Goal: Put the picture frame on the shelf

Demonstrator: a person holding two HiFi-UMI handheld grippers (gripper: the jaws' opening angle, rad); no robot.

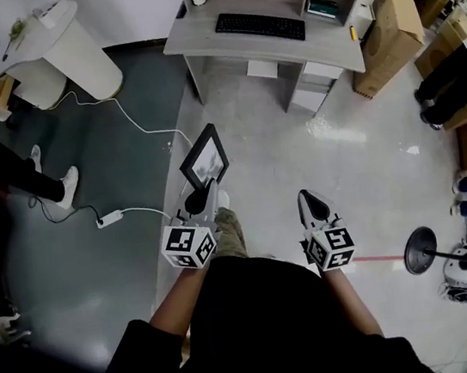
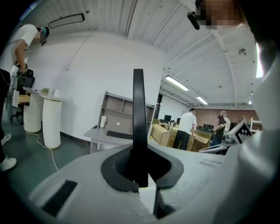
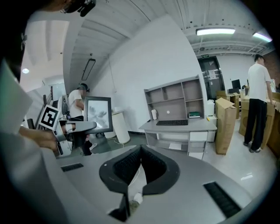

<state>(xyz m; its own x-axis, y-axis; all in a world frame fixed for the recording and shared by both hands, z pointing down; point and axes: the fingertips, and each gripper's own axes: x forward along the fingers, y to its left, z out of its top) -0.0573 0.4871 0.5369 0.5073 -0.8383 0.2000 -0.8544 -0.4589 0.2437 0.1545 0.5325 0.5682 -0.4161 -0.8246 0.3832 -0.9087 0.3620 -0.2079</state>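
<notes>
The left hand-held gripper [image 1: 198, 199] clamps the lower rim of the black rectangular picture frame [image 1: 205, 157], upright over the floor [image 1: 317, 160] — likely light, stiff, breakable, best pinched by its rim; the right hand-held gripper [image 1: 309, 199] has jaws together, empty.

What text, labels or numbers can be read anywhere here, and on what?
Nothing is legible in any view.
Too small to read: the sign over the door.
Blurred: the sheet on that door.
No print readable: the cardboard box.
</notes>
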